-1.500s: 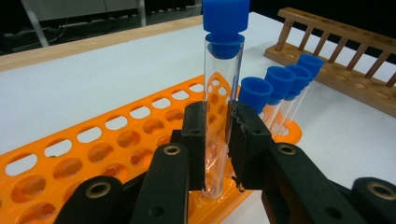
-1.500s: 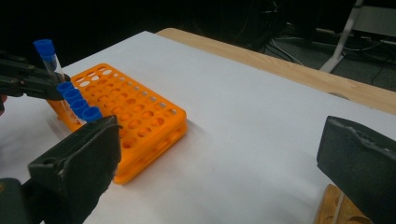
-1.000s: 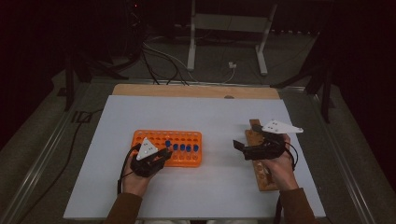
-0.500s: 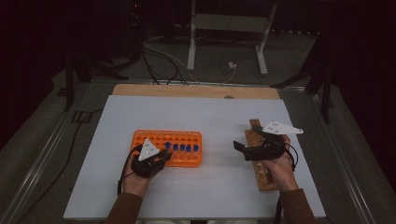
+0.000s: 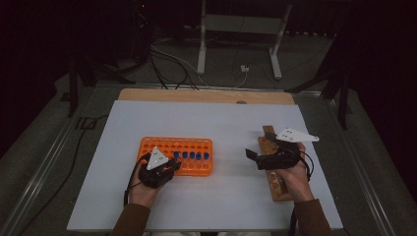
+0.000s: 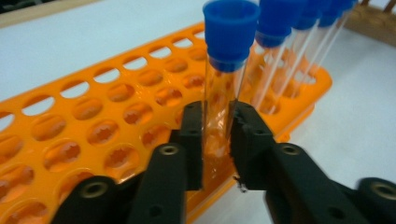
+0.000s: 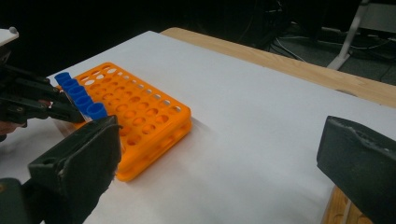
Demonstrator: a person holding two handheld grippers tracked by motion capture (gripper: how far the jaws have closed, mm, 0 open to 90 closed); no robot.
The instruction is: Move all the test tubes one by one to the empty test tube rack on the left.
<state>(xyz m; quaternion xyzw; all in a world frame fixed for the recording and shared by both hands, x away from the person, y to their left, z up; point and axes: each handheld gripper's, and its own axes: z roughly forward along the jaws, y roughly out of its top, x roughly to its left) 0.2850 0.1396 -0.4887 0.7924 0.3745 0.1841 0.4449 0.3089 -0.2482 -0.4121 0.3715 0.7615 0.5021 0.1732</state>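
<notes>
At near edge of orange rack [image 6: 116, 126], left gripper [image 6: 217, 140] clamps blue-capped tube [image 6: 224, 88], jaws just easing slightly; right gripper [image 7: 219, 154] hovers wide open above wooden rack [image 5: 273, 167].

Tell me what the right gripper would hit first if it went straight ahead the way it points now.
Probably nothing close: the right gripper, jaws wide open, looks across the bare white table. The orange rack lies left of that line, so it might only graze it; depth is hard to judge.

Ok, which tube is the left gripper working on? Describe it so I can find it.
Find the orange plastic tube rack on the white table. A row of clear blue-capped tubes stands along its near edge. Yours is the end tube, the one between the left gripper fingers.
</notes>
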